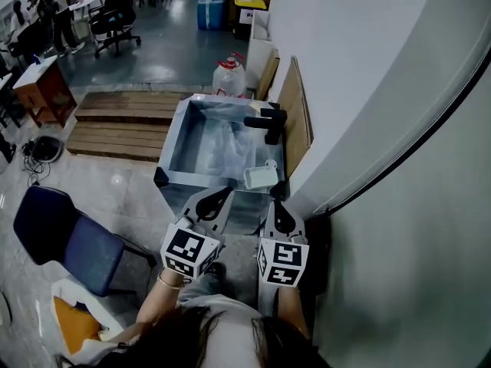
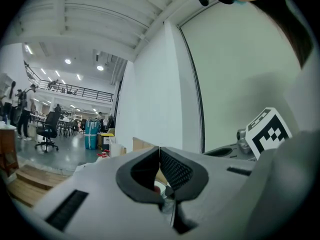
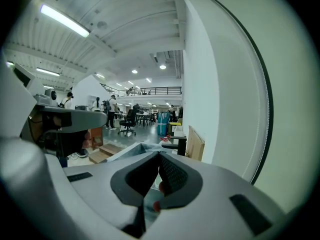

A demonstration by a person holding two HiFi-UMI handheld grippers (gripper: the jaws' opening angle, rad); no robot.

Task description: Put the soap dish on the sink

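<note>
A white rectangular soap dish (image 1: 261,177) lies at the near right corner of the steel sink (image 1: 173,140), by the rim below the black faucet (image 1: 265,123). Whether it rests on the rim or just inside it I cannot tell. My left gripper (image 1: 222,193) is held just before the sink's near edge, its jaws closed together with nothing in them. My right gripper (image 1: 278,204) hovers beside it, a little short of the dish, also shut and empty. In the left gripper view the jaws (image 2: 159,150) meet tip to tip, and likewise in the right gripper view (image 3: 159,157).
A white wall (image 1: 368,90) runs close along the right, with a wooden board (image 1: 295,110) leaning against it behind the sink. A water jug (image 1: 229,75) stands beyond the sink, a wooden pallet (image 1: 123,121) at its left, a blue chair (image 1: 65,236) near left.
</note>
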